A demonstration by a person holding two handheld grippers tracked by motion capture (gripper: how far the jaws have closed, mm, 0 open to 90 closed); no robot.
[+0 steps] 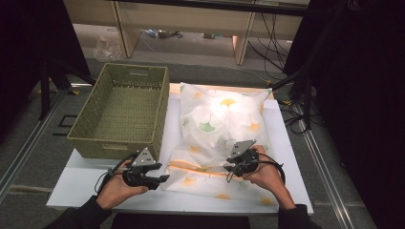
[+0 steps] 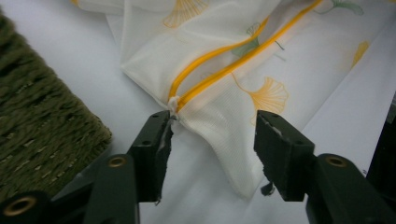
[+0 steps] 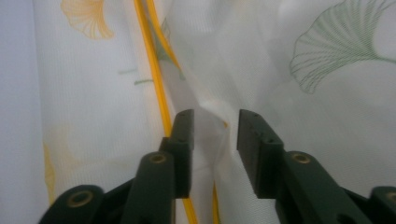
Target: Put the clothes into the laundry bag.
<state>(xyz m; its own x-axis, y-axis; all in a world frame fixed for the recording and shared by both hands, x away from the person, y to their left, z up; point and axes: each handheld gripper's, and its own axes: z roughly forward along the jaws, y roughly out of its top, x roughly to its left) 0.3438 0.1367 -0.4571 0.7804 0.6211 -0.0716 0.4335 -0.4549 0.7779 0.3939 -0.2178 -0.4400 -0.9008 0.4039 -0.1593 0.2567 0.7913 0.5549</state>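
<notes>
a green woven basket [image 1: 119, 112] stands on the white table [image 1: 76, 183] just beyond the left gripper. wooden shelving [image 1: 186, 24] and dark cables [image 1: 274, 33] lie far beyond both.

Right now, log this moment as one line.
left gripper: open at pillowcase zipper end | right gripper: open, fabric fold between fingers | basket: beside pillow

hidden: pillowcase [image 1: 224, 125] near edge under right hand-held gripper [image 1: 237, 166] | cut off: basket [image 2: 42, 135], left frame edge
</notes>
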